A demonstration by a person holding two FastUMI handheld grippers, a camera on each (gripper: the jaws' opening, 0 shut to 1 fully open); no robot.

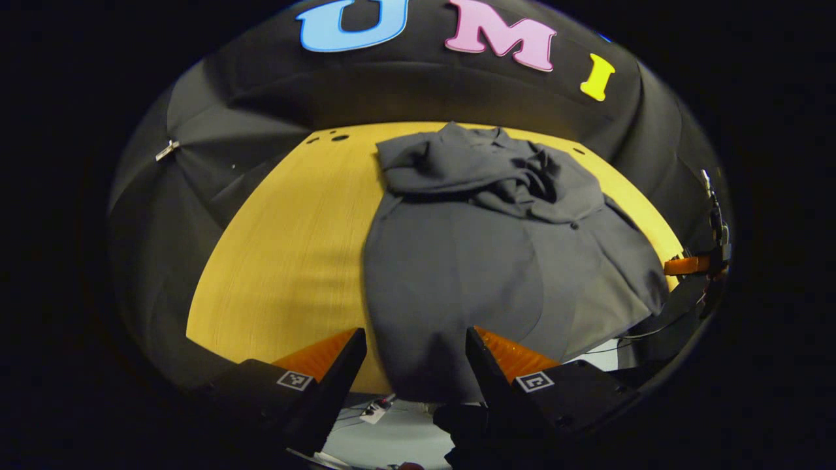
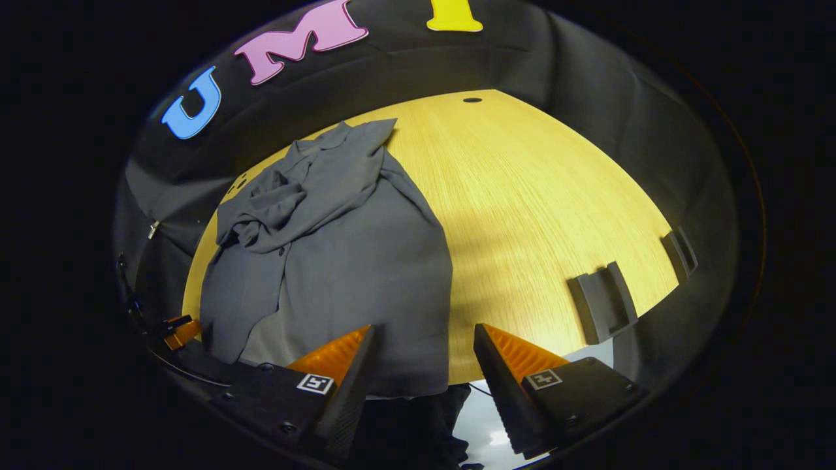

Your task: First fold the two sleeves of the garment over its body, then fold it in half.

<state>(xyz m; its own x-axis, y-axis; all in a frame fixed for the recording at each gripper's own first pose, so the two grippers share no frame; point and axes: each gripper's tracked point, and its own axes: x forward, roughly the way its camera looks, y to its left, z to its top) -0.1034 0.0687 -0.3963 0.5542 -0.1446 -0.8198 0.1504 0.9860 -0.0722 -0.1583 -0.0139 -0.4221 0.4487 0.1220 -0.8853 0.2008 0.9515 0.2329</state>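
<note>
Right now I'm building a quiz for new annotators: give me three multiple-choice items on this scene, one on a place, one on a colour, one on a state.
1. Where do the bunched sleeves lie?
A. on the garment's far end
B. on the floor
C. off the table's near edge

2. What colour is the garment?
A. white
B. grey
C. red

3. How does the left gripper stand?
A. shut on the hem
B. shut on a sleeve
C. open, holding nothing

Key: 1 A, the sleeves pile up near the collar; 2 B, grey cloth on the yellow table; 3 C, its fingers stand apart with a gap between them.
</note>
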